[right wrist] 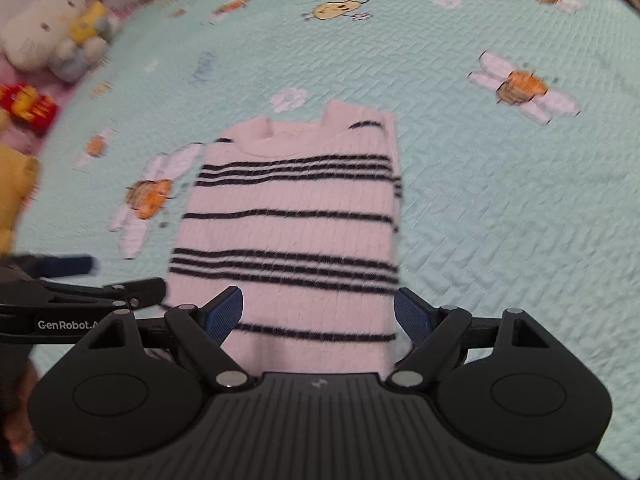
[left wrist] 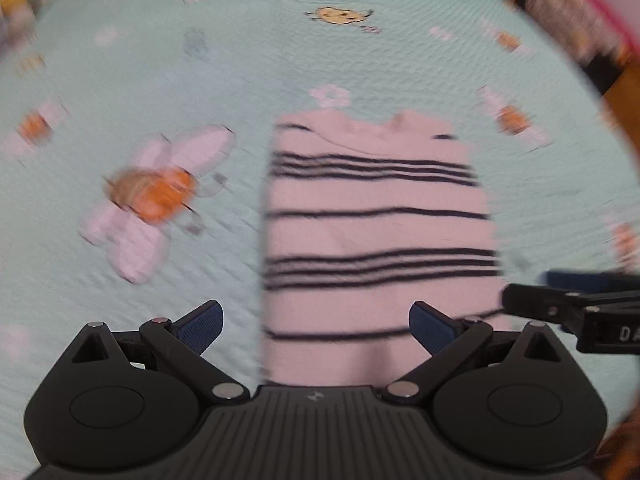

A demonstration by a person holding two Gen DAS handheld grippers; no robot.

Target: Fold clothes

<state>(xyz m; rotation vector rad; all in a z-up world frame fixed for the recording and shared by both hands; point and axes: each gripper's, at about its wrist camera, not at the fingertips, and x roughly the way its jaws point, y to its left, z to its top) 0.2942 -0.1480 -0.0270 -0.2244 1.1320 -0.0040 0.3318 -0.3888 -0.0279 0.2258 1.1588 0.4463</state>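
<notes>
On the mint quilted bedspread lay a pink sweater with dark stripes, flat, sleeves folded in so it formed a narrow rectangle, collar at the far end. Only the right wrist view showed the plush toys and a red item past the bed's left edge; the left wrist view instead had a blurred cluttered area at upper right, contents not readable. Both views were motion-blurred, the left more. Left hand-held gripper was spread wide with nothing between its blue pads, hovering over the near hem of the sweater, near its left edge; contact with fabric could not be judged. Right hand-held gripper was also spread wide and empty, above the hem with the sweater's width between its fingers. Each view caught the other tool from the side: right one at the left view's right edge, left one at the right view's left edge, close beside each other.
</notes>
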